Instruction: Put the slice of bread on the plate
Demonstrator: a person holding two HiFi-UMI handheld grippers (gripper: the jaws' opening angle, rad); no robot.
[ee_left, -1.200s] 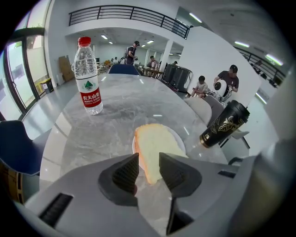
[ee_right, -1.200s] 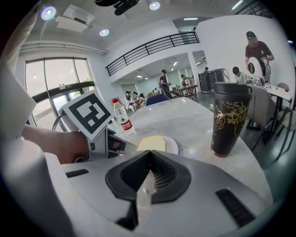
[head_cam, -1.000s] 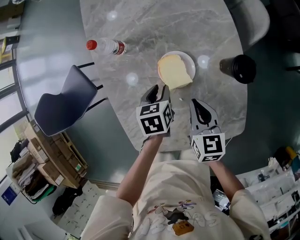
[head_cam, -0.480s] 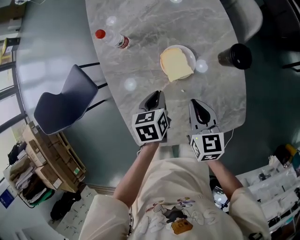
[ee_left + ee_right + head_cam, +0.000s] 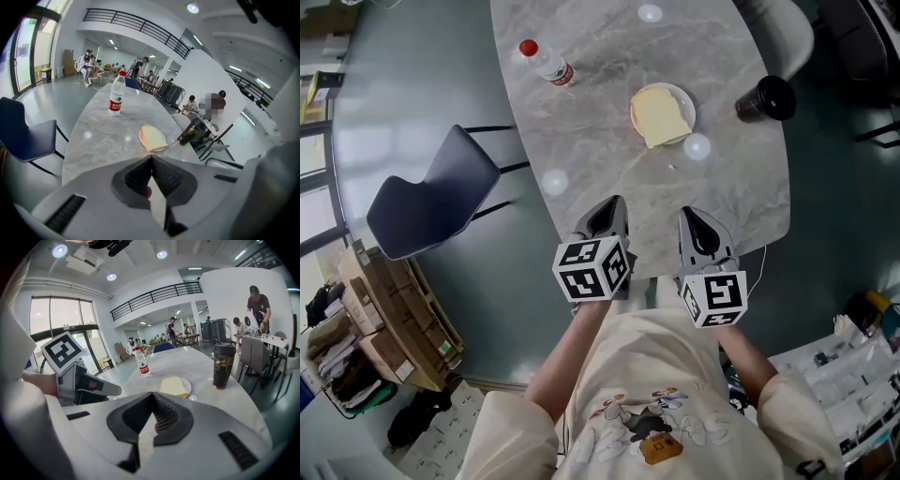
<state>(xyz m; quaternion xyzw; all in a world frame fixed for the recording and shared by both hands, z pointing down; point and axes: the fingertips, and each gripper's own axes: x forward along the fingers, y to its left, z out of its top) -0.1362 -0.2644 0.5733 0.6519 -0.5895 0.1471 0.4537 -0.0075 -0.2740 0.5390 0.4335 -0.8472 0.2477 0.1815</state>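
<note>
Over the table's (image 5: 609, 75) near edge, my left gripper (image 5: 614, 204) had pulled back, its jaws just closed on nothing. The slice of bread (image 5: 659, 117) lay on the plate (image 5: 685, 99) beyond. My right gripper (image 5: 691, 217), jaws together and empty, had retreated too. I judged the task finished.

On my desk (image 5: 609, 112) I count one slice of bread (image 5: 659, 117), one plate (image 5: 685, 101), one water bottle (image 5: 546, 62) and one dark cup (image 5: 763, 98). I see one dark blue chair (image 5: 431, 197). I hold two tools: one left hand-held gripper (image 5: 612, 202) and one right hand-held gripper (image 5: 690, 215).
</note>
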